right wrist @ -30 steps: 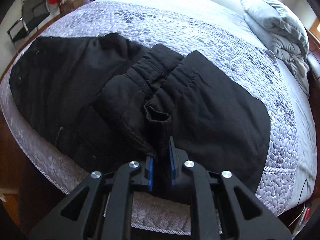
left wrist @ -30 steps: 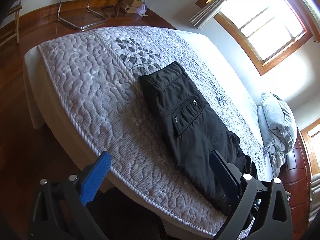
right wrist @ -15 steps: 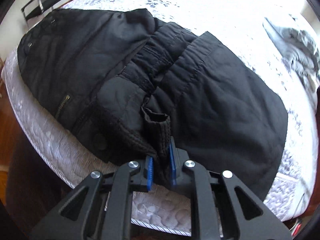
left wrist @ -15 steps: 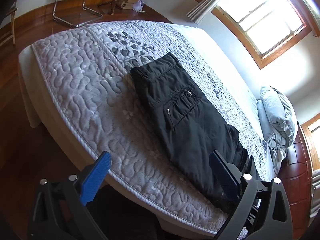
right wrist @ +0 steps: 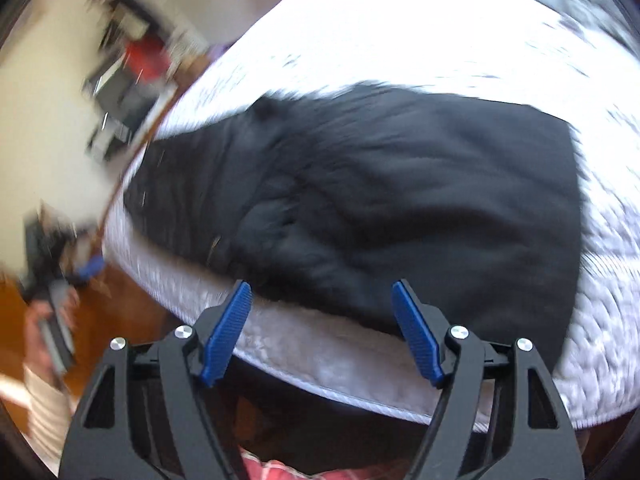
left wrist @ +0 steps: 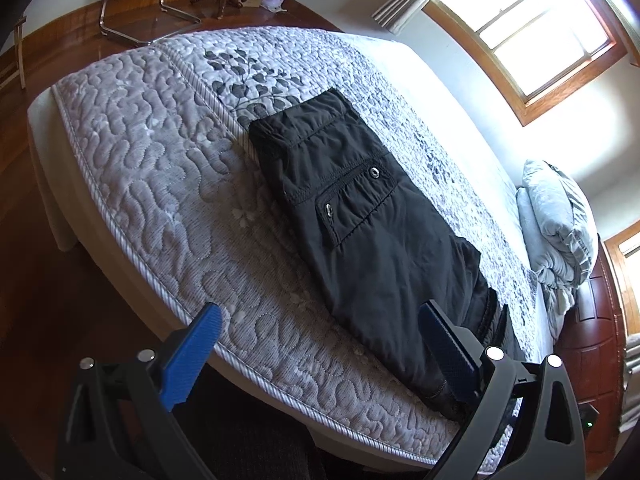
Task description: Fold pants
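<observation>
We see the black pants [left wrist: 360,232] lying folded lengthwise on the quilted bed [left wrist: 160,168], their long axis running from the waistband at the far end to the cuffs at the near edge; the right gripper [right wrist: 320,304] hovers just off that near edge with nothing between its fingers [right wrist: 228,328], which are spreading apart and released; the left gripper [left wrist: 320,344] stands wide and empty, its right finger just beside the cuff end, the cloth lying ahead and to its right; we judge both hands to be near the cuff end, the left one better aligned with the long axis for a fold toward the waistband; no containers appear, only a pillow [left wrist: 556,216] at the far side.
</observation>
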Demonstrator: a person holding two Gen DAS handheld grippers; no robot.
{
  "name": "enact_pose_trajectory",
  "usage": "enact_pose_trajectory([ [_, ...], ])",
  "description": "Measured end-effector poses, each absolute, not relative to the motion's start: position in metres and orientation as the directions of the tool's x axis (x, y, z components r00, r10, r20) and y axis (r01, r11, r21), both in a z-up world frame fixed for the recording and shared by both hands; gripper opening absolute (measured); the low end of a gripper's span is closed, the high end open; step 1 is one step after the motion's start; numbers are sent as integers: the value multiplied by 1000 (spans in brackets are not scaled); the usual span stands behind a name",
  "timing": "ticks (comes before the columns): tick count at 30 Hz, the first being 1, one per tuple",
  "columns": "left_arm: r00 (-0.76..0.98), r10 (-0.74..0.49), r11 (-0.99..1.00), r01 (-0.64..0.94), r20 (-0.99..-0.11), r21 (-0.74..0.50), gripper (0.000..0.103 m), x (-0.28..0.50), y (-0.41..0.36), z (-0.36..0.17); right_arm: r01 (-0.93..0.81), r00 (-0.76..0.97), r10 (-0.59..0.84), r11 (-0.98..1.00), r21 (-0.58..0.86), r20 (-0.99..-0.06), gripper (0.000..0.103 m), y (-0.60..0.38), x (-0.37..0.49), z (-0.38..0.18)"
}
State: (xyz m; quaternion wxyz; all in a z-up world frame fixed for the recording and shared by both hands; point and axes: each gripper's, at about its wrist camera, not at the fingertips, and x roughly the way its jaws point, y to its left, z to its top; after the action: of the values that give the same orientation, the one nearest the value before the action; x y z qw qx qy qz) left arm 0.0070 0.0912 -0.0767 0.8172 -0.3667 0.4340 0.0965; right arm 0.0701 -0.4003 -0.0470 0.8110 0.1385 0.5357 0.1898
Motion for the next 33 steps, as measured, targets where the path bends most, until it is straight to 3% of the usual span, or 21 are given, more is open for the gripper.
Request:
enact_pose_trajectory([
  [4,588,-181,706,-480,-788,-521,99,16,89,-84,39,417,448,861,508,-791,80,-488,76,-53],
  [9,560,-203,690,-500,-803,-523,99,24,85,-95,137,372,528,783,607,-764,82,-548,84,-97],
  [20,514,-161,732,-510,-842,-451,99,31,69,-91,127,296,714,629,767,-634,81,-560,105,-164],
  [21,513,-161,736,-506,-843,-449,99,33,68,-91,114,302,721,623,774,-624,71,-560,105,-164],
  [22,511,-163,741,-501,-844,-446,99,35,67,-91,103,298,747,593,799,-594,51,-557,106,-164],
  [25,499,-170,747,-497,-850,-441,99,44,62,-96,84,293,743,607,790,-601,38,-557,111,-159],
  [27,497,-184,741,-497,-848,-452,99,46,58,-99,70,297,747,605,793,-595,21,-561,115,-151],
  [33,482,-221,734,-490,-848,-470,99,54,48,-114,13,315,671,704,710,-671,18,-560,123,-124],
])
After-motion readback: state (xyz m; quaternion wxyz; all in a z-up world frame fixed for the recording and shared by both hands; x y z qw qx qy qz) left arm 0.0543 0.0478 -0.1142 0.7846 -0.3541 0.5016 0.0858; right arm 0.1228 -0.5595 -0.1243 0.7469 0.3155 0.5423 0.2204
